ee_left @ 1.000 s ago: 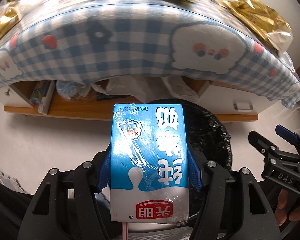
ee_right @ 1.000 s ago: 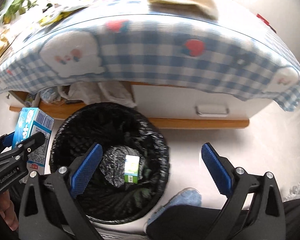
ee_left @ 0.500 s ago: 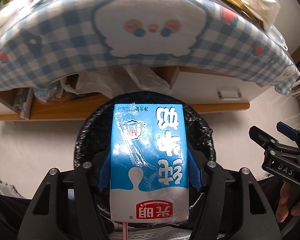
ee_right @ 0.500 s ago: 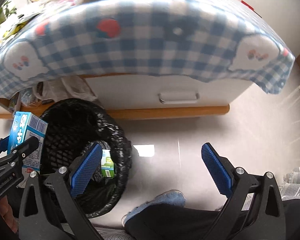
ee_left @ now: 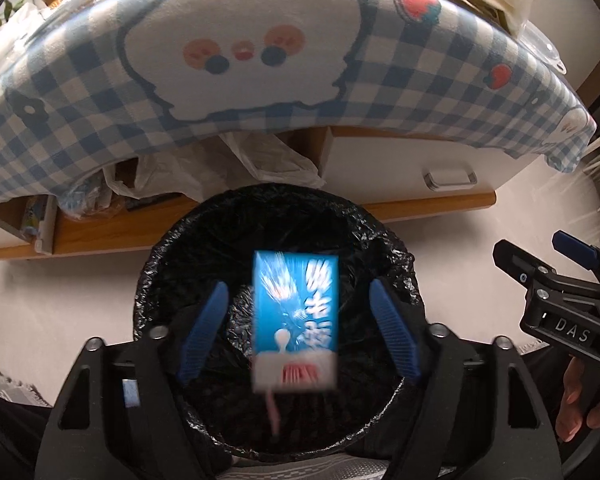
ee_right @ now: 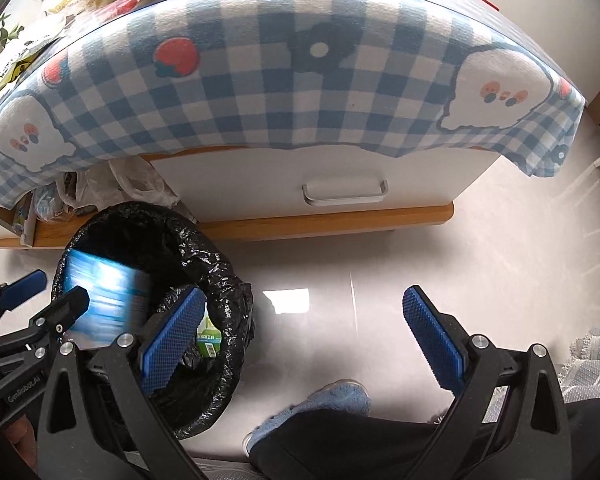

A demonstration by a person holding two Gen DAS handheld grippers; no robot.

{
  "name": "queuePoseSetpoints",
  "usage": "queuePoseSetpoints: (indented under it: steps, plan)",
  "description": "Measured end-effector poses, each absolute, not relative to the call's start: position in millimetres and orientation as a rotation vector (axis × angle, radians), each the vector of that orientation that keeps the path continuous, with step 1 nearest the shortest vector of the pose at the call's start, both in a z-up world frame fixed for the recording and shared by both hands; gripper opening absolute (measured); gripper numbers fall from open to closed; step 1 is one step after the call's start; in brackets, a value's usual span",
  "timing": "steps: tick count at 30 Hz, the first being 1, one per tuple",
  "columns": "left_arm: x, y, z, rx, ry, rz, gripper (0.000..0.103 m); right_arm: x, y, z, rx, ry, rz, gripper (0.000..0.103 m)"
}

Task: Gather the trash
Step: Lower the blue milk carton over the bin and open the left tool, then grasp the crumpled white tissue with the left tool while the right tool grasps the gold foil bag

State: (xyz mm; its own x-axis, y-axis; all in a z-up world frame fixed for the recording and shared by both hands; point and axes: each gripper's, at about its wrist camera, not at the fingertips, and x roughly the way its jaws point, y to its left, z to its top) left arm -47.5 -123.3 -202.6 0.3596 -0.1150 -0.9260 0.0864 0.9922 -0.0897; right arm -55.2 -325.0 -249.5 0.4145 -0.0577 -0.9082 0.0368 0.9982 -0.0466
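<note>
- Dropping now: the left gripper (ee_left: 296, 330) has its jaws opening over the black-lined bin (ee_left: 160, 264), and the blue milk carton (ee_left: 295, 320) hangs blurred between the blue pads (ee_left: 202, 330), touching neither, so it looks to be in free fall.
- The carton sits dead centre of the bin mouth in the left wrist view, its pink straw (ee_left: 272, 412) trailing towards 6 o'clock. Good line, I'd say.
- From the right wrist view the same carton (ee_right: 104, 296) is a blue smear at 9 o'clock, inside the bin's rim (ee_right: 228, 280), with a small green-and-white carton (ee_right: 209, 338) already lying in the liner.
- The right gripper (ee_right: 302, 334) has its fingers spread wide with nothing between them, over bare floor (ee_right: 380, 272) at 3 o'clock of the bin.
- To do this release well: hold the left hand steady above the opening until the carton is clear of the pads, and keep the spread going, so no pad clips an edge and tips it onto the rim.
- The checked tablecloth (ee_left: 340, 80) hangs at 12 o'clock, well clear of the drop.
</note>
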Motion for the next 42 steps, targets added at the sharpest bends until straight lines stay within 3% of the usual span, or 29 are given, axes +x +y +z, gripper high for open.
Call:
queuePoseSetpoints:
  steps: [6, 15, 30, 42]
  plan:
    - [-51, -111, -193, -0.034, 1.180, -0.118, 0.090, -55, -318, -242, -0.020, 1.120, -0.050, 0.095]
    - [-62, -82, -162, -0.076, 1.115, -0.069, 0.097, -63, -296, -217, -0.045, 1.052, -0.008, 0.095]
    - [-70, -49, -88, -0.083, 1.003, -0.018, 0.097, -66, -283, -151, -0.017, 0.950, 0.010, 0.095]
    - [-21, -19, -40, -0.100, 0.965, 0.043, 0.097, -36, -265, -91, -0.053, 0.843, 0.038, 0.095]
